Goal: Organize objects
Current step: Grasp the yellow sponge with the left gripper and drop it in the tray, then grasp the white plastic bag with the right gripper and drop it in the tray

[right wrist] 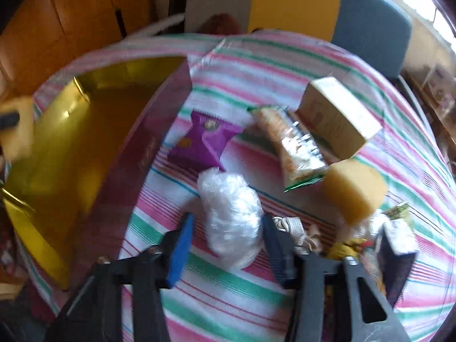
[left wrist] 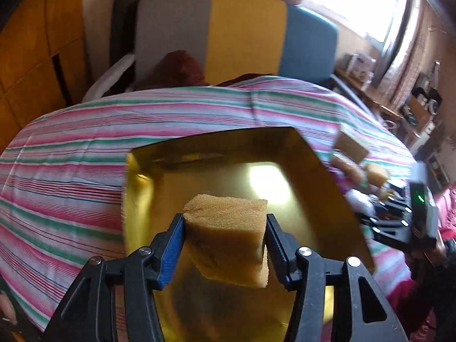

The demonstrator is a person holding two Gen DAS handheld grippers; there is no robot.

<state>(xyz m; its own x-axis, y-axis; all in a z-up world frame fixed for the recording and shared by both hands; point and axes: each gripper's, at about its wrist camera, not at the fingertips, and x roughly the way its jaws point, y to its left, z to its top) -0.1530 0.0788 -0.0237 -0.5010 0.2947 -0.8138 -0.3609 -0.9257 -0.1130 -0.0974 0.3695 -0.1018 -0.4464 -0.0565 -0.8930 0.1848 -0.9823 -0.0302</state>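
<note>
Foam, tan and coarse-pored: a sponge block (left wrist: 228,228) sits clamped between the jaws of the left gripper (left wrist: 225,228), both pads pressed into its sides, and it hangs above the open gold-lined box (left wrist: 327,176) that lies on the striped bedspread (left wrist: 85,142). The box looks empty, its shiny floor throwing back the window light. By my reading the step in hand is the drop-off of this sponge; the next move calls for lowering it past the rim and then letting the jaws part so it lands flat on the gold floor rather than on the edge.

To the box's right, in the right wrist view, the rest of the clutter waits on the bedspread: a crumpled clear plastic bag (right wrist: 230,216), a purple snack packet (right wrist: 202,139), a long snack pouch (right wrist: 296,148), a pale carton (right wrist: 336,116) and a second sponge (right wrist: 356,188), with a few smaller items near the lower right that are too blurred to name. The right gripper (right wrist: 228,242) straddles the plastic bag, its blue pad on one side and the dark pad on the other; the picture is smeared by motion, but the jaws appear drawn in against the bag, so I judge it gripped. Lifting it calls for care, since thin film may slip out.

Both tools point steeply down at the bed, the left over the box, the right over the pile beside it.
</note>
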